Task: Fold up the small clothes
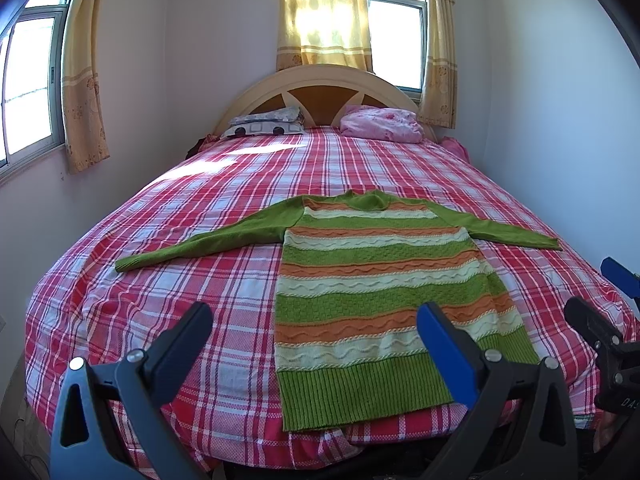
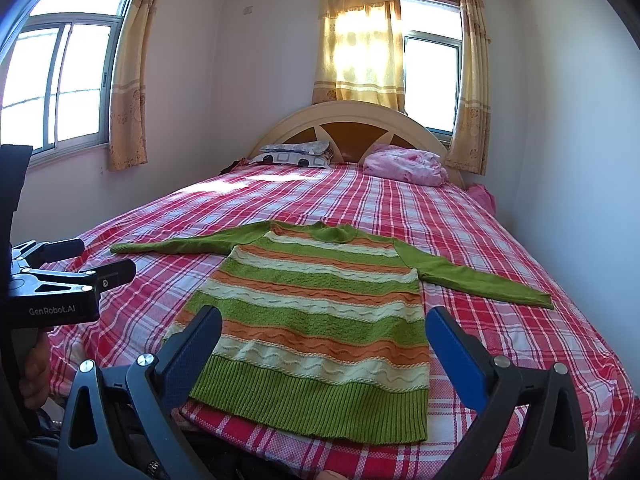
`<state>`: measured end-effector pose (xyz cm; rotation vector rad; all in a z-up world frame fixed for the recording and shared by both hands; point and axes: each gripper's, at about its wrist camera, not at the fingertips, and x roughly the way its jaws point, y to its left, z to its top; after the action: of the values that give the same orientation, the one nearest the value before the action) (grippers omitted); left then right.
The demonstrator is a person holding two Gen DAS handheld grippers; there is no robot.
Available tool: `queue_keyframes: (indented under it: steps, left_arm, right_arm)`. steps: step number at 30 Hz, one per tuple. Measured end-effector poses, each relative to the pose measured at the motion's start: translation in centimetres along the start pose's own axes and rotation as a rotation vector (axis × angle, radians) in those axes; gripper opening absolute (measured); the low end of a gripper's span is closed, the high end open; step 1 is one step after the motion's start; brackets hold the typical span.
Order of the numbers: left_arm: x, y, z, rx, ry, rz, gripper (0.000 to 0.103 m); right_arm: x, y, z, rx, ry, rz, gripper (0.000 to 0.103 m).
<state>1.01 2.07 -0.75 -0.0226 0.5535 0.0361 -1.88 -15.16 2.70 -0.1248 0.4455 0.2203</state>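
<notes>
1. Left wrist view: the striped sweater (image 1: 380, 292) is lying flat on the bed (image 1: 160, 280), sleeves spread out to both sides, hem toward the foot edge
2. The left hand-held gripper (image 1: 316, 320) is hovering over that foot edge with fingers spread wide, gripping nothing; its blue pad is overlapping the sweater's hem corner in the picture
3. Right wrist view: the sweater (image 2: 320, 312) is lying with its collar pointing toward the headboard (image 2: 348, 128)
4. The right hand-held gripper (image 2: 324, 328) is hanging spread apart and empty, its fingers framing the sweater's hem
5. The left hand-held gripper (image 2: 100, 260) is showing beside the sweater, fingers parted
</notes>
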Motion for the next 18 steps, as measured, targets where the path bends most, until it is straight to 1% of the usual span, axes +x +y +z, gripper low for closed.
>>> queue_keyframes:
  steps: [18]
  left_arm:
    - [0.17, 0.22, -0.05, -0.004, 0.006, 0.003, 0.103]
  right_arm:
    - [0.18, 0.19, -0.02, -0.004, 0.013, 0.007, 0.102]
